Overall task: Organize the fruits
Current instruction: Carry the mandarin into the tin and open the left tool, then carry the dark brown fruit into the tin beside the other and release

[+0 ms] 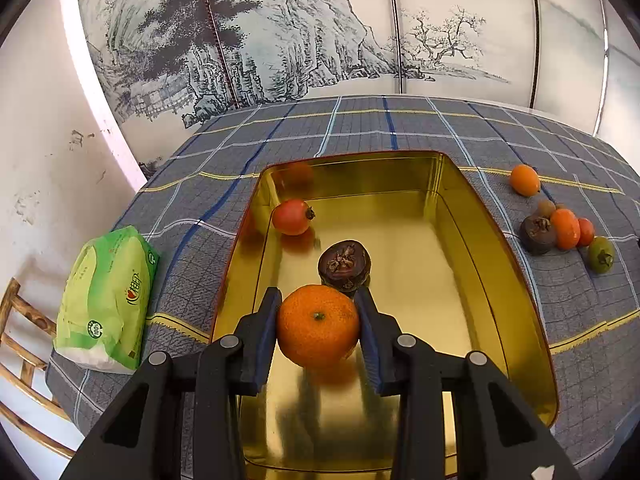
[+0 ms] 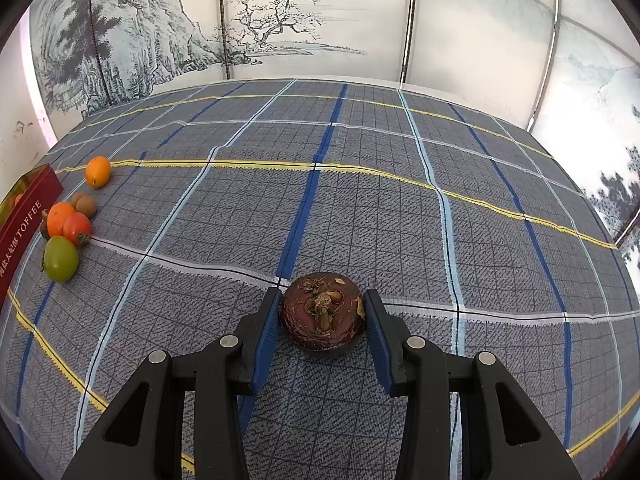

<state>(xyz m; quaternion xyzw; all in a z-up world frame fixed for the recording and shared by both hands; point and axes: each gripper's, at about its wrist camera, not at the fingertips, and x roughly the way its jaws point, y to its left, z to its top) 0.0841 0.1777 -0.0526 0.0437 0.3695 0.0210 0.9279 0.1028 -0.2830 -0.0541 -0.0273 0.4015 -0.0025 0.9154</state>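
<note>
Left fingers [image 1: 276, 320] clamp mandarin [image 1: 318, 326]; right fingers [image 2: 272, 320] clamp water chestnut [image 2: 322, 320].

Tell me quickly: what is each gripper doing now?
Left gripper: closed on the mandarin, over the gold tin.
Right gripper: closed on the dark brown fruit.

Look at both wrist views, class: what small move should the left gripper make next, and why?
Probably open the left gripper and let go of the orange. Its pads grip the orange just above the floor of the gold tin, where a red fruit and a dark brown fruit already lie. The right gripper holds another brown fruit over the tablecloth, so it should wait.
</note>
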